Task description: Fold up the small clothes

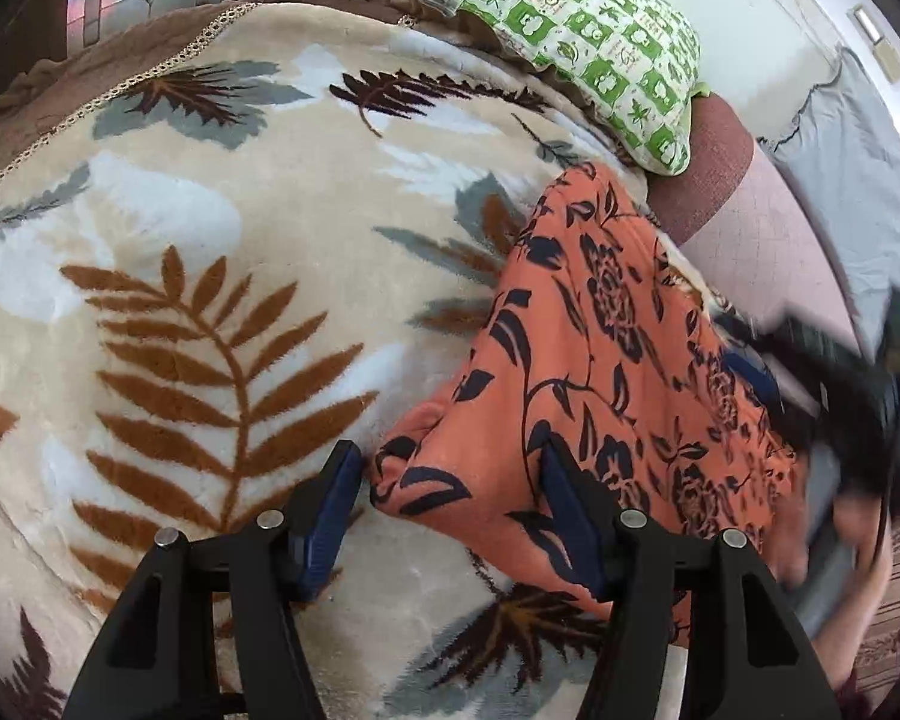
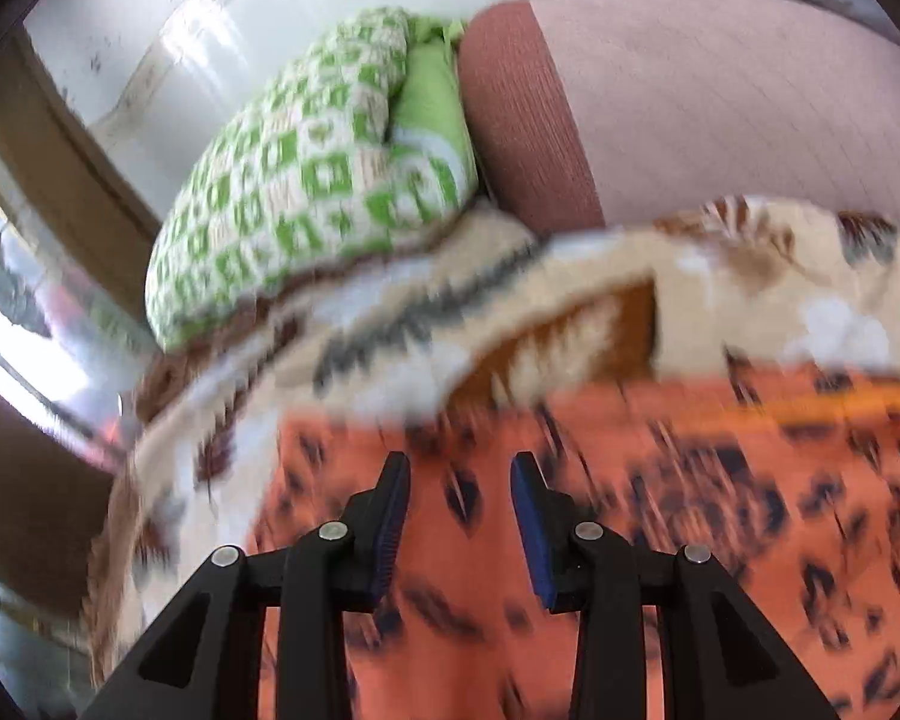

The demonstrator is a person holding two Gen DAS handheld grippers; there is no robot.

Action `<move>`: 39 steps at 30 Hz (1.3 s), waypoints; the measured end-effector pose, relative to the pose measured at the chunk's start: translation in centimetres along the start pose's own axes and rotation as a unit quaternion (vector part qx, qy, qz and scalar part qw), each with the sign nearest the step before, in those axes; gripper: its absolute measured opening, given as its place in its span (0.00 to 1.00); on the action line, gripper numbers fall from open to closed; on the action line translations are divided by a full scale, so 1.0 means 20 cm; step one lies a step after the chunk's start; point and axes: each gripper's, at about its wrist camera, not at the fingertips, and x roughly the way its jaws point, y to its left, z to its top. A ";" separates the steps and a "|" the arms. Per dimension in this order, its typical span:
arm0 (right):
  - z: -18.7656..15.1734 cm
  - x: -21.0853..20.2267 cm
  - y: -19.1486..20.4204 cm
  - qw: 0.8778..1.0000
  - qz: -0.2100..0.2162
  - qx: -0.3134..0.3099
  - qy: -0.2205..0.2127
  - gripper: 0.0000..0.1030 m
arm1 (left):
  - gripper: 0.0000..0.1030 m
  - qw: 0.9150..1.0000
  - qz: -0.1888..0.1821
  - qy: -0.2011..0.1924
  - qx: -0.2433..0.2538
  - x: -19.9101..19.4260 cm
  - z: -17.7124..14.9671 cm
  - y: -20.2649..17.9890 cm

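On a fleece blanket [image 1: 222, 276] printed with brown and grey leaves lies the orange garment with a dark floral print [image 1: 594, 372], a long strip running from about 1 o'clock down to 6 o'clock in the left wrist view. Its near corner sits between the fingers of the left gripper [image 1: 450, 480], whose jaws stand wide: the right pad rests against the cloth, the left pad stands just off the corner on the blanket, so nothing is pinched. At 3 o'clock in that view a blurred dark tool and part of a hand [image 1: 834, 546] lie over the garment's far edge.

In the right wrist view the same garment fills the lower half, badly smeared by motion. The right gripper [image 2: 459, 492] hovers over it with its jaws at a narrow gap, and no cloth shows between the pads.

Beyond the garment, at 12 o'clock in the left view, a green-and-white checked pillow [image 1: 546, 18] rests on the blanket's far edge. A pink and maroon mattress edge [image 1: 744, 192] shows at 2 o'clock, beside the pillow.
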 end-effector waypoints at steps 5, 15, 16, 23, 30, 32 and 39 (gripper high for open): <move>-0.29 -0.13 -0.23 0.997 -0.075 0.009 0.028 0.37 | 0.62 1.000 0.002 0.002 0.002 0.02 0.00 0.02; -0.32 -0.68 -0.94 0.986 -0.097 0.111 -0.072 0.54 | 0.63 0.995 0.064 -0.043 0.069 -0.01 -0.06 -0.14; -0.29 -0.65 -1.00 0.984 -0.115 0.122 -0.060 0.54 | 0.66 0.993 0.076 -0.046 0.080 0.00 -0.07 -0.16; -0.03 -0.46 -1.18 0.966 -0.170 0.191 -0.035 0.54 | 0.71 0.994 0.084 -0.034 0.056 0.08 -0.04 -0.14; 0.03 -0.38 -0.83 0.992 -0.101 0.072 -0.033 0.51 | 0.71 0.989 0.102 -0.068 0.088 0.00 -0.05 -0.22; 0.00 -0.26 -0.78 0.994 -0.093 0.061 0.005 0.45 | 0.71 0.988 0.101 -0.066 0.100 0.01 -0.05 -0.23; 0.08 -0.17 -0.84 0.987 -0.110 0.115 -0.007 0.44 | 0.82 0.994 0.088 -0.018 0.058 0.10 -0.02 -0.13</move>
